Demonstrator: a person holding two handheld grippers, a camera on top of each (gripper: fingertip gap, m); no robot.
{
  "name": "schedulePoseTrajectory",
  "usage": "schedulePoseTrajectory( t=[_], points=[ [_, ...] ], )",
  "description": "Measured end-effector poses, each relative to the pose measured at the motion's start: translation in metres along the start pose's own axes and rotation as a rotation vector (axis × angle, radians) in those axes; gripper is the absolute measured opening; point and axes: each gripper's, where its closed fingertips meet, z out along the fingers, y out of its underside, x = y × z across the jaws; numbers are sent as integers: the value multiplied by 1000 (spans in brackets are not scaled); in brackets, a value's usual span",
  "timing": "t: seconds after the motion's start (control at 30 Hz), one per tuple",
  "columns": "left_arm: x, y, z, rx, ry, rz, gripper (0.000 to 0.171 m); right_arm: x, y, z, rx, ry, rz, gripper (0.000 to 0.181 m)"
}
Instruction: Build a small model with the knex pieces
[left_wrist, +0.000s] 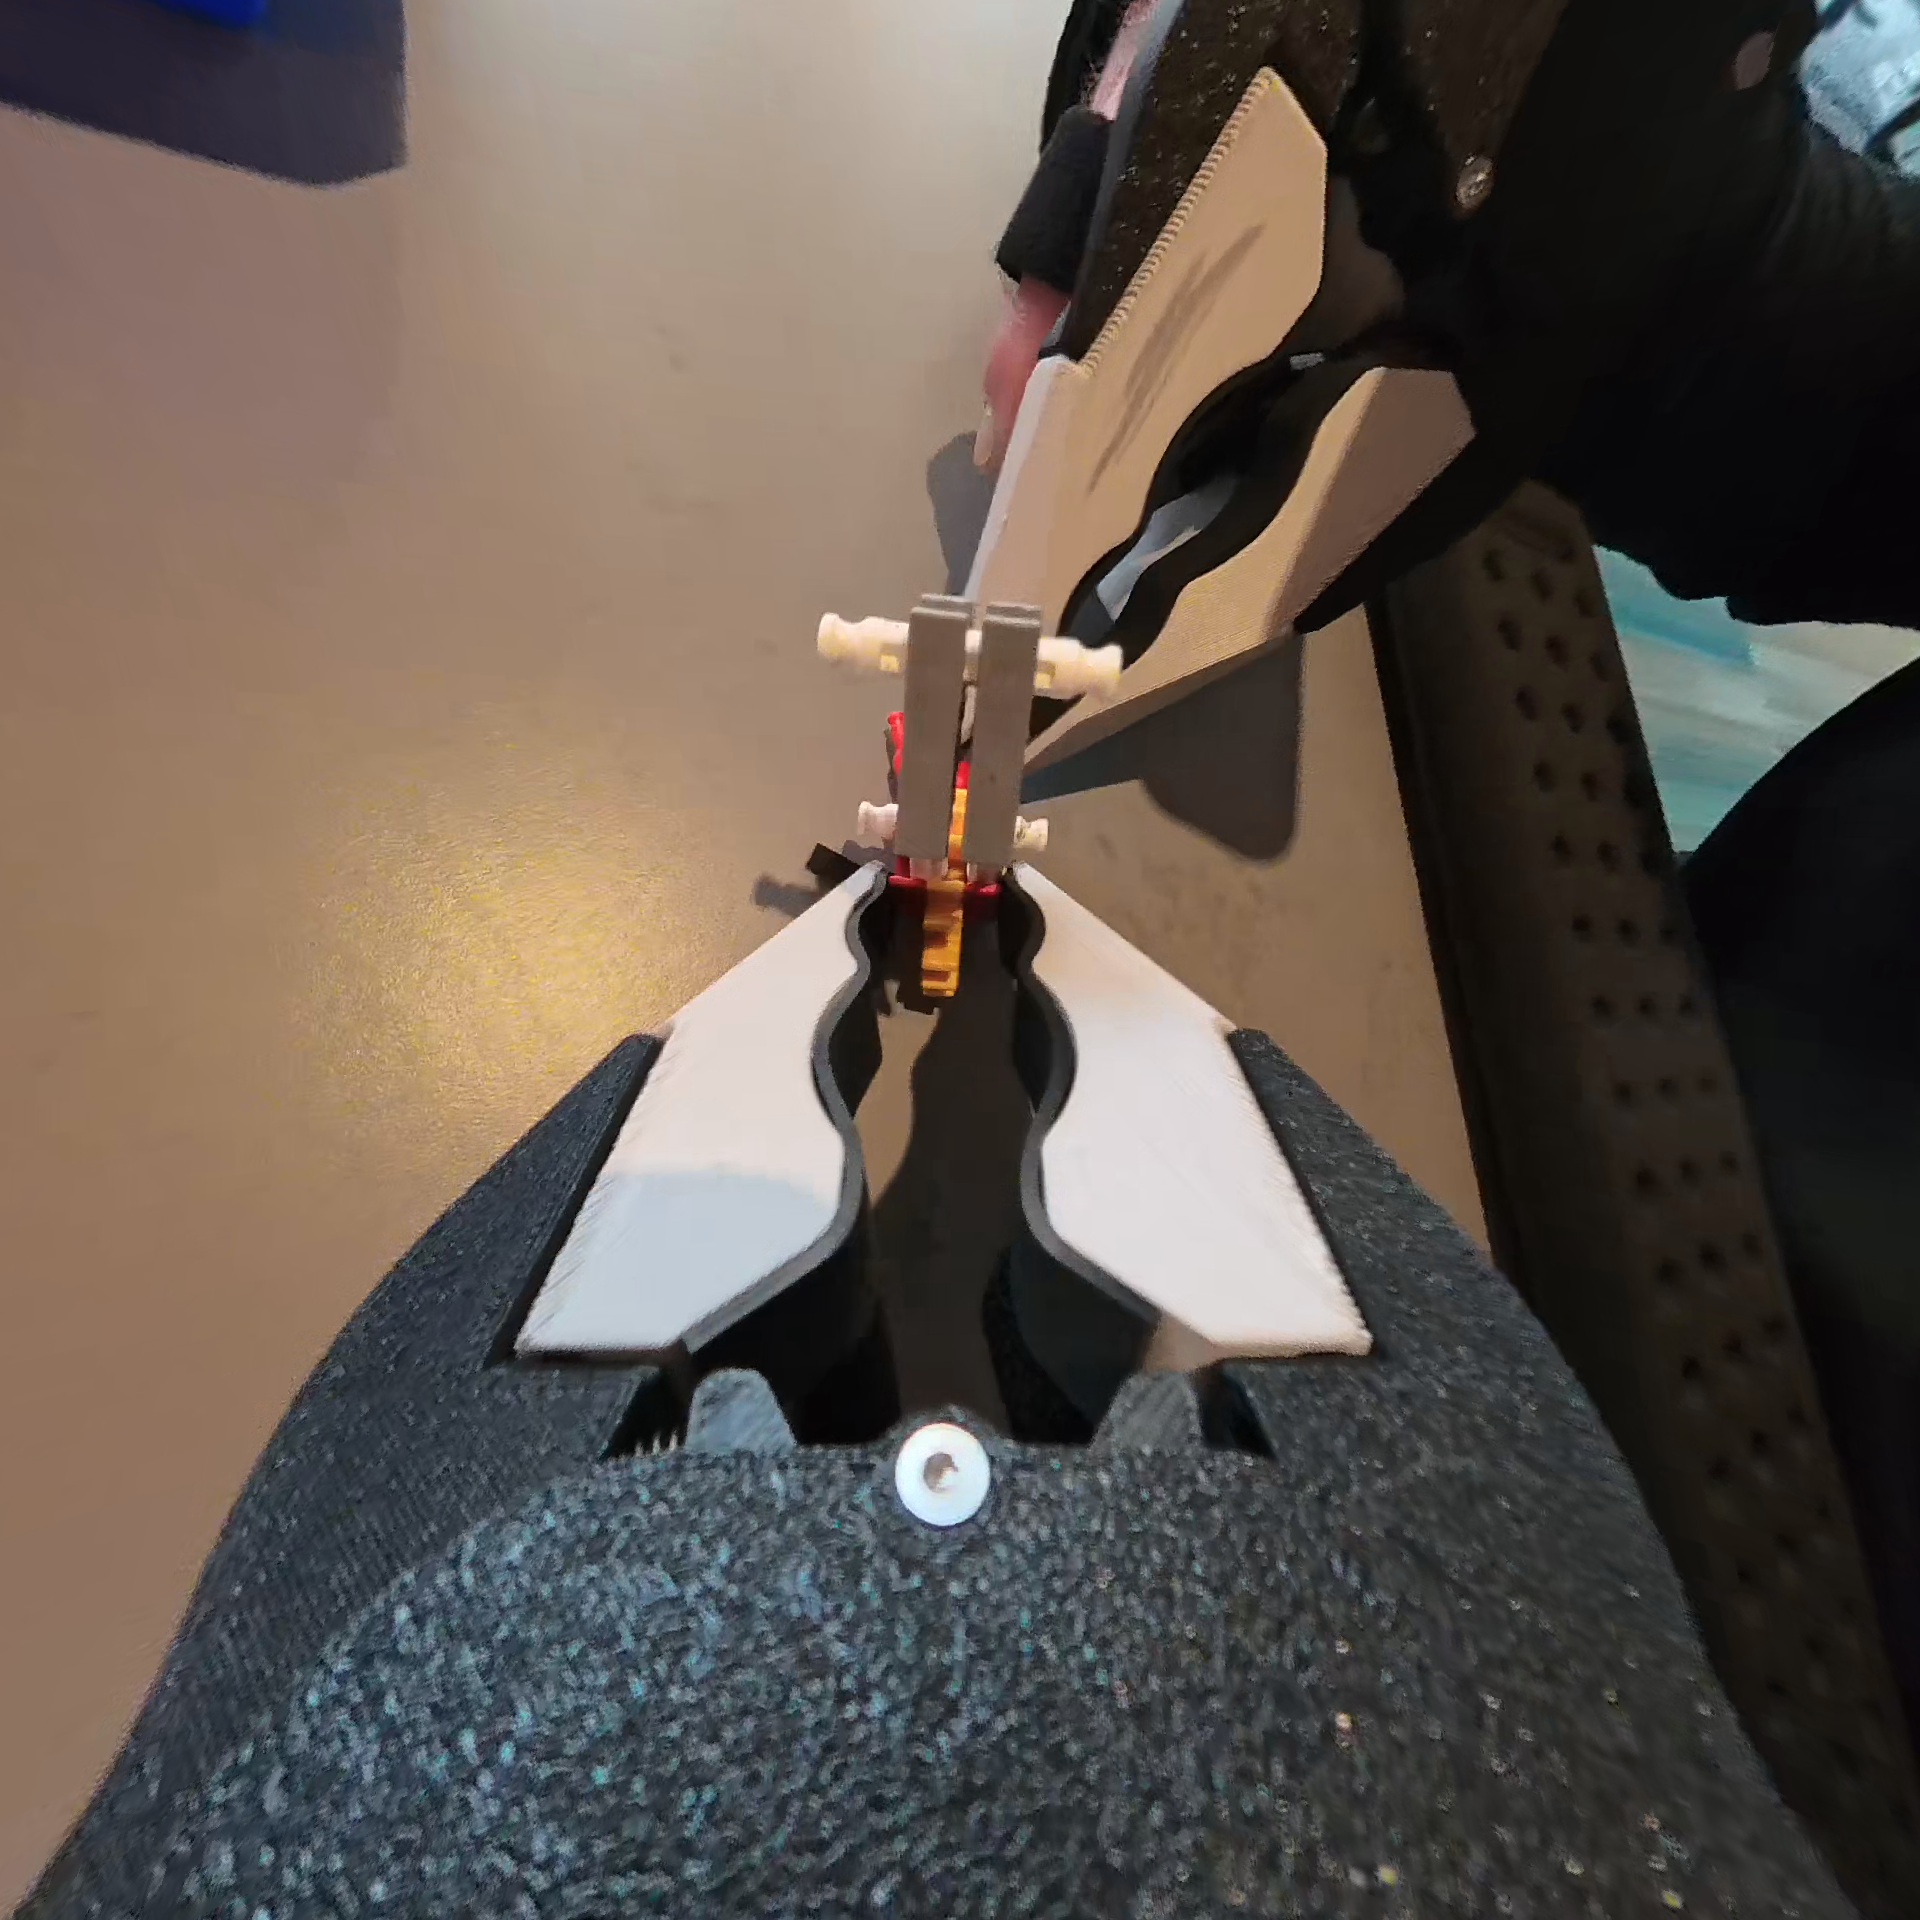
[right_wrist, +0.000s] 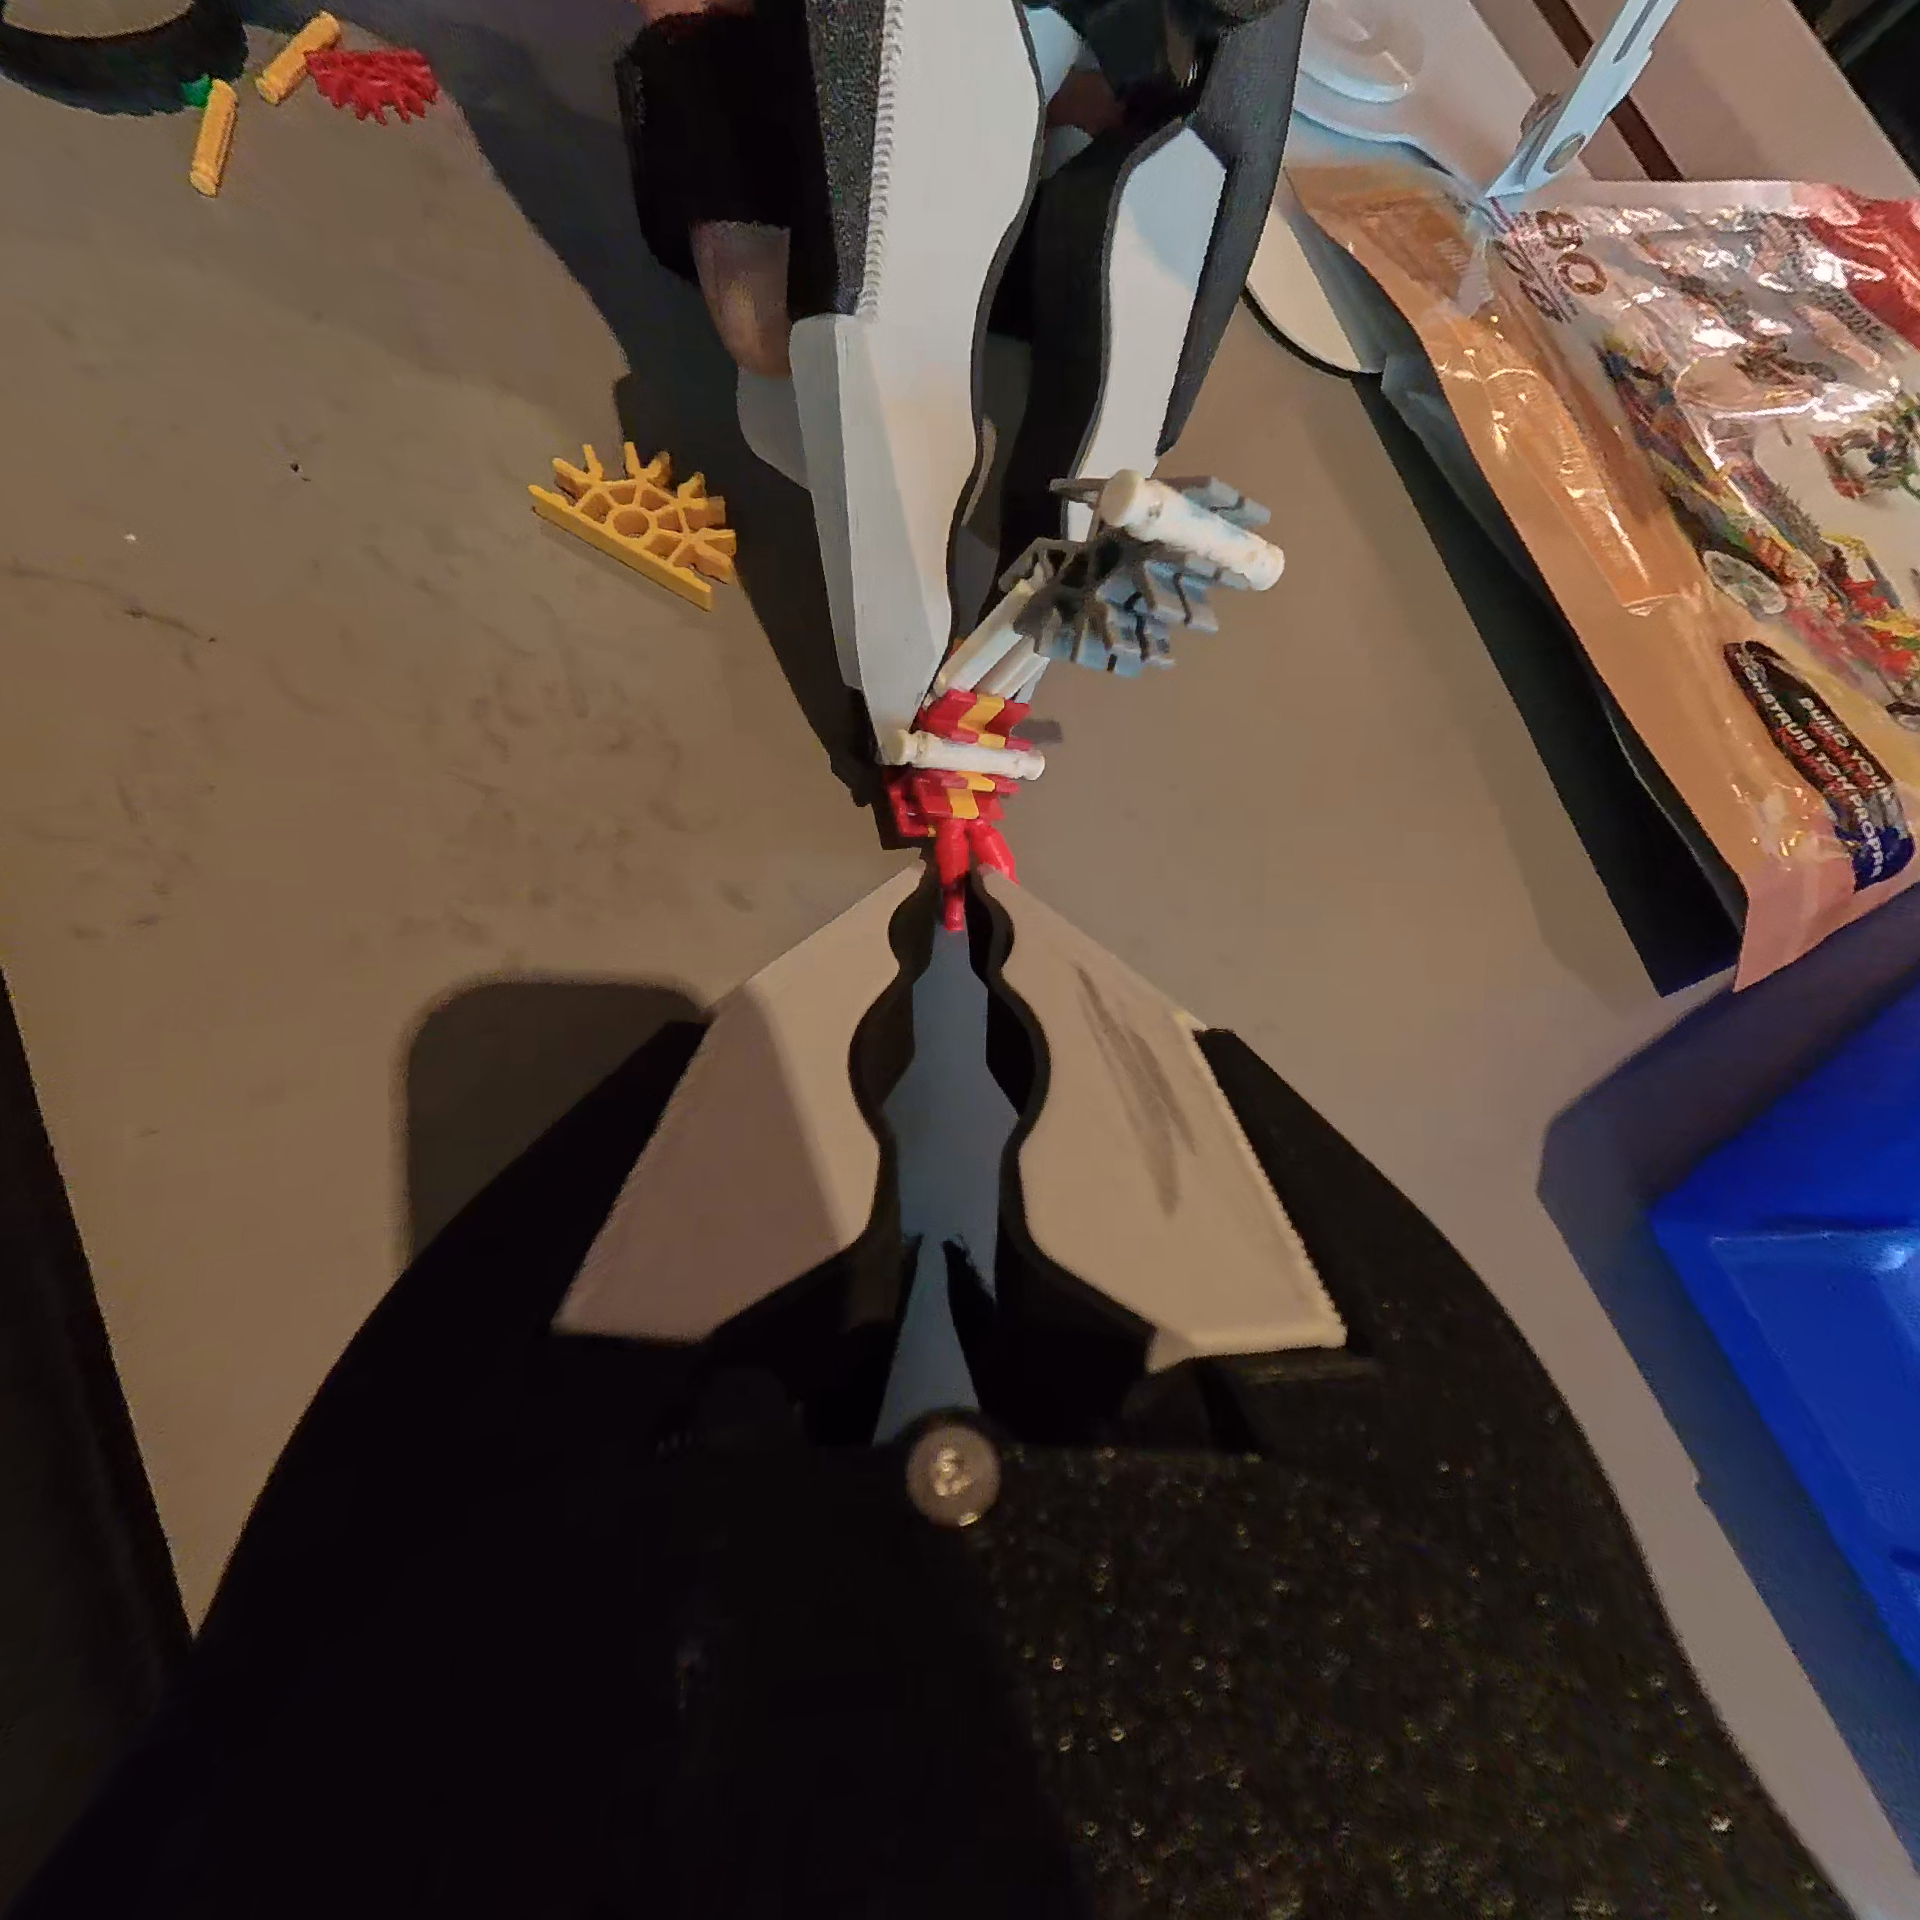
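A small toy-part assembly hangs between both grippers above the table. It has a stack of red and yellow connectors (right_wrist: 961, 764), grey connectors (right_wrist: 1132, 603) and white rods (right_wrist: 1195, 530). My right gripper (right_wrist: 956, 883) is shut on a red piece at the near end of the stack. The left gripper's fingers (right_wrist: 894, 468) come in from above and clamp the stack's far side. In the left wrist view my left gripper (left_wrist: 940, 883) is shut on the yellow and red connectors (left_wrist: 940, 935). The grey connectors (left_wrist: 935, 727) stand just beyond it, and the right gripper's fingers (left_wrist: 1174, 395) reach in from the upper right.
On the table lie a yellow half-round connector (right_wrist: 639, 525), yellow rods (right_wrist: 213, 135), a red connector (right_wrist: 369, 78) and a black tyre (right_wrist: 104, 52). A plastic bag of parts (right_wrist: 1662, 468) and a blue bin (right_wrist: 1818, 1351) sit at the right. A black perforated chair back (left_wrist: 1558, 935) shows.
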Motion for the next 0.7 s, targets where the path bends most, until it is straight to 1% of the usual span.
schedulePoseTrajectory(
  t=[0.27, 0.37, 0.57, 0.63, 0.7],
  points=[
    [0, -2, -1, 3, 71, -102, 17, 3, 0, 1, 5, 7, -9, 3],
    [-1, -2, -1, 3, 82, -118, 17, 4, -1, 1, 9, 13, -24, 2],
    [-1, -2, -1, 5, 58, -96, 17, 3, -1, 2, 6, 30, -49, 1],
    [-1, -1, 0, 4, 16, -26, 16, 1, -2, 3, 2, 29, -55, 1],
    [-1, 0, 1, 6, -24, -1, 17, 1, -2, 4, 1, 33, -54, 0]
  ],
)
